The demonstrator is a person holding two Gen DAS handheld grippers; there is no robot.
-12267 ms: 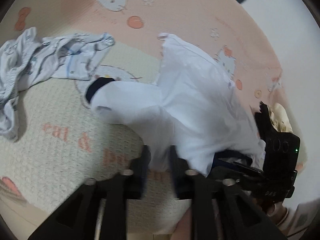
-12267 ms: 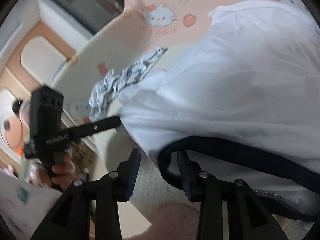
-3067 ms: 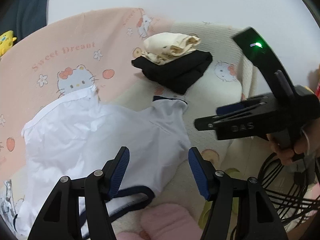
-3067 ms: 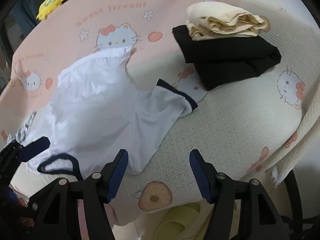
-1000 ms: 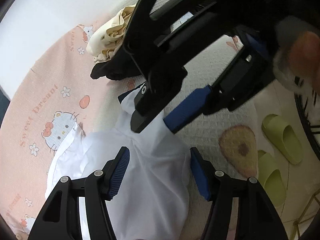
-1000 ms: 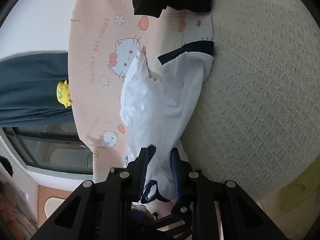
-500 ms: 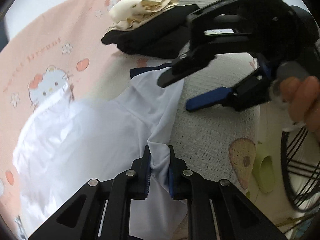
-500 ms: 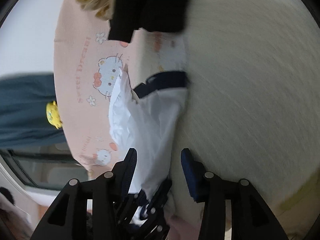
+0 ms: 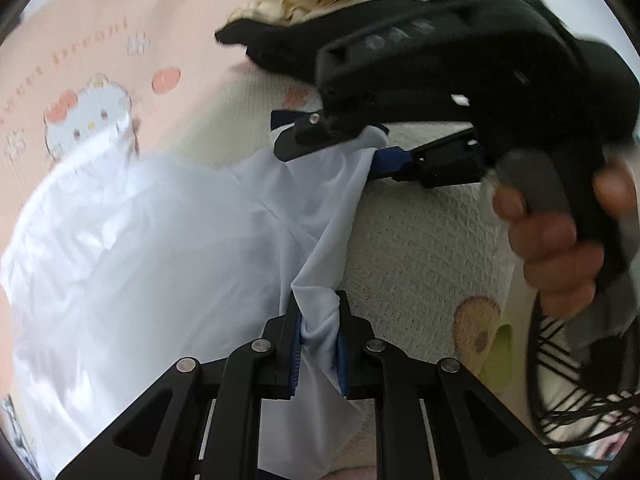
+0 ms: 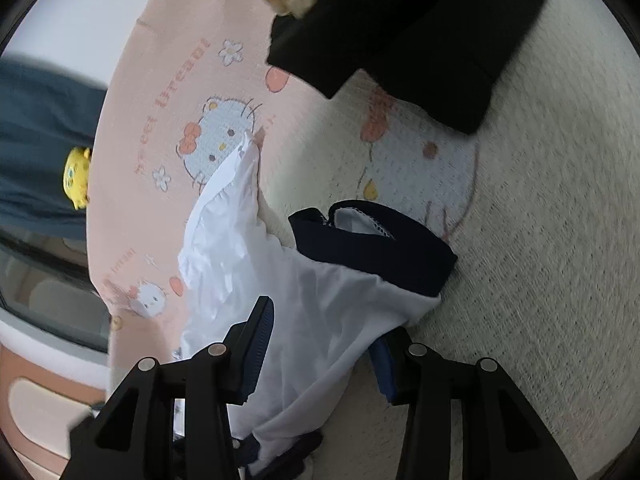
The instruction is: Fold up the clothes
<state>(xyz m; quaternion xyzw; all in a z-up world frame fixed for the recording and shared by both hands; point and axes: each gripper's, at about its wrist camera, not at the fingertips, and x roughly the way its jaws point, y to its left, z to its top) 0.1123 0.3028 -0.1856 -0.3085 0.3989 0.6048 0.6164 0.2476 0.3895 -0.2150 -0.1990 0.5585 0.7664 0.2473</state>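
On bed (image 10: pixel 540 280), white T-shirt (image 9: pixel 160 240) spread beside folded stack (image 10: pixel 400 20). Left gripper (image 9: pixel 319 344) clamped on bunched side fabric. Right gripper (image 10: pixel 320 348) jaws apart, just opened wider, straddling navy-cuffed sleeve (image 10: pixel 372 240), not pinching. Best: close right low on sleeve, single layer, then fold inward with fabric taut.

Yellow plush toy (image 10: pixel 77 178), green slippers (image 9: pixel 502 350), black cables (image 9: pixel 568 364) off the bed.

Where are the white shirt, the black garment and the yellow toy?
white shirt (image 9: pixel 160 240): left wrist view, body panel.
black garment (image 10: pixel 420 28): right wrist view, folded top face.
yellow toy (image 10: pixel 77 176): right wrist view, its middle.
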